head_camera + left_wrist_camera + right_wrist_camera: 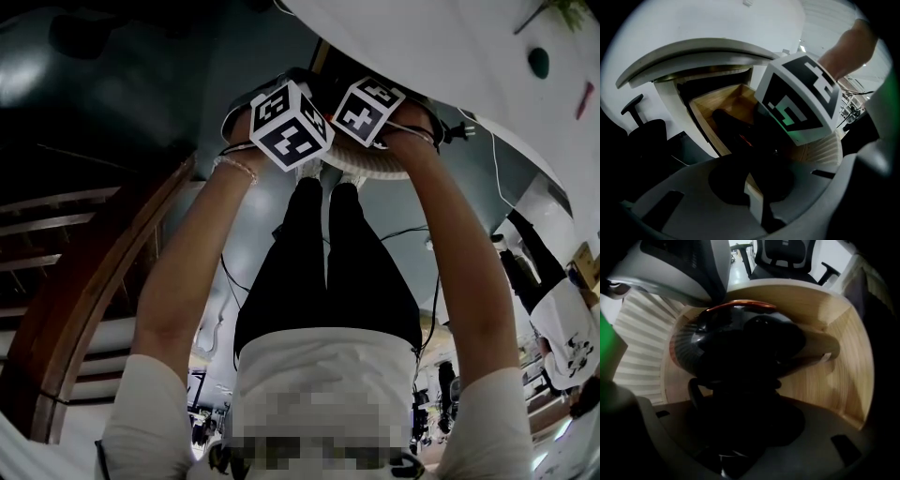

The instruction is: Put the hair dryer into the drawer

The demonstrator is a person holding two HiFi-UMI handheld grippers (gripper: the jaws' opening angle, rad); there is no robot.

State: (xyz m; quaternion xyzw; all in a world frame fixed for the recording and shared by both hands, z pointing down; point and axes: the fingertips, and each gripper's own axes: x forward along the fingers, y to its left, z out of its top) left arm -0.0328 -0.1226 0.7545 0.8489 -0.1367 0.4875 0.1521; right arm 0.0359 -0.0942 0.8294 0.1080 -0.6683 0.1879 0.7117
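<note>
Hair dryer: a black body with an orange ring, the hair dryer [740, 348] is carried over the open wooden drawer [843, 380]; it is judged to be not yet set on the floor of the drawer.
Right hand-held gripper: the right hand-held gripper [740, 437] is clamped wide on the dark lower part of the dryer and is pointed down into the drawer.
Left hand-held gripper: the left hand-held gripper [754, 197] is held just beside the right one and tilted toward the drawer. A dark shape is seen between its jaws, but whether the pads press on it cannot be told.
Long axis: the barrel is laid crosswise to the right gripper's jaws, with the grille end at the left of the right gripper view.
Way to the goal: the drawer floor lies straight beyond the dryer, along the line of the jaws. Wooden walls are seen on the far and right sides.
Nearer hand: the right, already on the dryer.
Overhang: the white bench [693, 51] top juts over the back of the drawer.
Coming move (judged): a straight lowering is called for, kept clear of that overhang.
</note>
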